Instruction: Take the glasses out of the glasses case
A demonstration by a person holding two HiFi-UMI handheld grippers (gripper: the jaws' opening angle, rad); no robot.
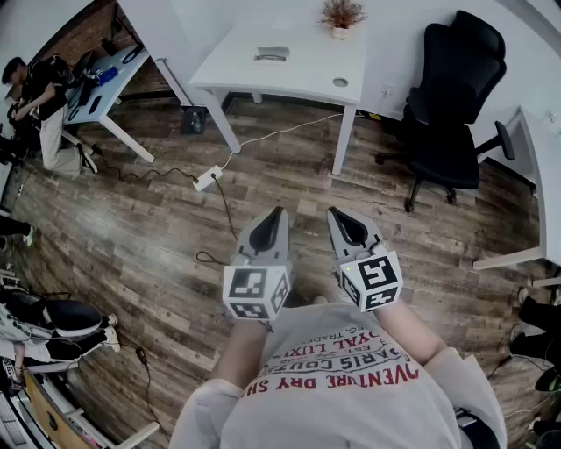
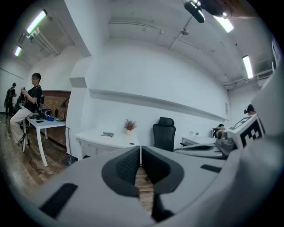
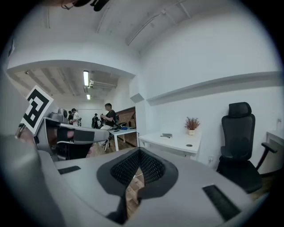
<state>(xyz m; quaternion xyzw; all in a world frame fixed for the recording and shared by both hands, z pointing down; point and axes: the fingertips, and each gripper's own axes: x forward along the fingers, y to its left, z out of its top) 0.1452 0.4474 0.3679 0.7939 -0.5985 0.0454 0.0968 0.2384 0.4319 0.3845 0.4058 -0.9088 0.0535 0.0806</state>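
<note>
A small grey flat object (image 1: 273,54), possibly the glasses case, lies on the white table (image 1: 298,74) far ahead; it also shows as the grey object (image 2: 107,134) in the left gripper view and the grey object (image 3: 166,135) in the right gripper view. No glasses are visible. My left gripper (image 1: 279,211) and right gripper (image 1: 334,213) are held side by side in front of my chest, above the wooden floor and well short of the table. The left gripper (image 2: 140,153) has its jaws pressed together with nothing between them. The right gripper (image 3: 139,153) is likewise shut and empty.
A potted plant (image 1: 342,16) stands at the table's back edge. A black office chair (image 1: 451,114) is to the right of the table. A power strip (image 1: 207,180) with cables lies on the floor. A person (image 1: 39,105) sits by another desk (image 1: 103,88) far left.
</note>
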